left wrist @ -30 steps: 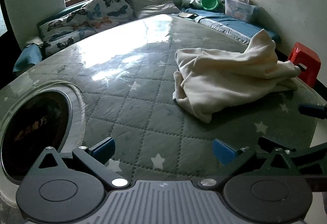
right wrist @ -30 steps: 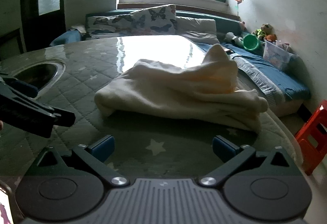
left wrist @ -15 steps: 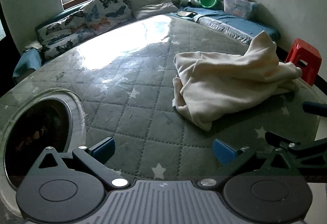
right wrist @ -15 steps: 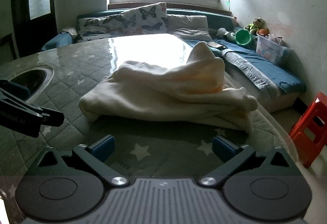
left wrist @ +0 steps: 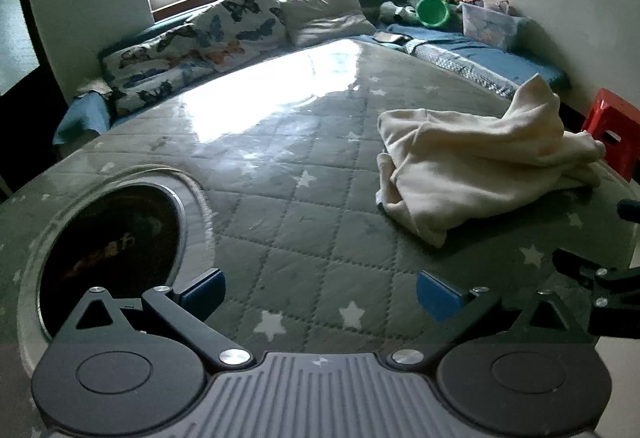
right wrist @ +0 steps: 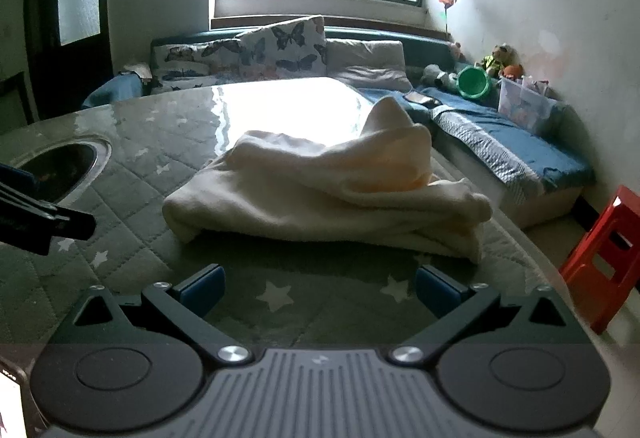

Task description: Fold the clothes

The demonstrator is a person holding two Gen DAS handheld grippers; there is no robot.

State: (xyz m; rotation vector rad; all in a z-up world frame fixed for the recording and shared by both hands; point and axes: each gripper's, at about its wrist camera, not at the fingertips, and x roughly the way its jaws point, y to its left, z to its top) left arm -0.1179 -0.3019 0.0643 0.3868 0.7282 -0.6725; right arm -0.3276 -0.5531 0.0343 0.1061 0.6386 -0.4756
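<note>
A crumpled cream garment (left wrist: 480, 158) lies bunched on the grey quilted star-patterned table cover (left wrist: 304, 198), at the right in the left wrist view and straight ahead in the right wrist view (right wrist: 328, 186). My left gripper (left wrist: 320, 290) is open and empty, over bare cover to the garment's left. My right gripper (right wrist: 320, 286) is open and empty, just short of the garment's near edge. Part of the right gripper shows at the left wrist view's right edge (left wrist: 600, 278). The left gripper shows at the right wrist view's left edge (right wrist: 36, 214).
A round dark opening (left wrist: 112, 242) is set in the table at the left. Butterfly cushions (left wrist: 224, 26) and a sofa stand behind the table. A blue bench (right wrist: 512, 142) with toys and a clear box runs along the right wall. A red stool (right wrist: 604, 258) stands at the right.
Both grippers have shifted a little; the garment now sits further right in the left wrist view and more central in the right wrist view. The garment has not moved. Both stay open.
</note>
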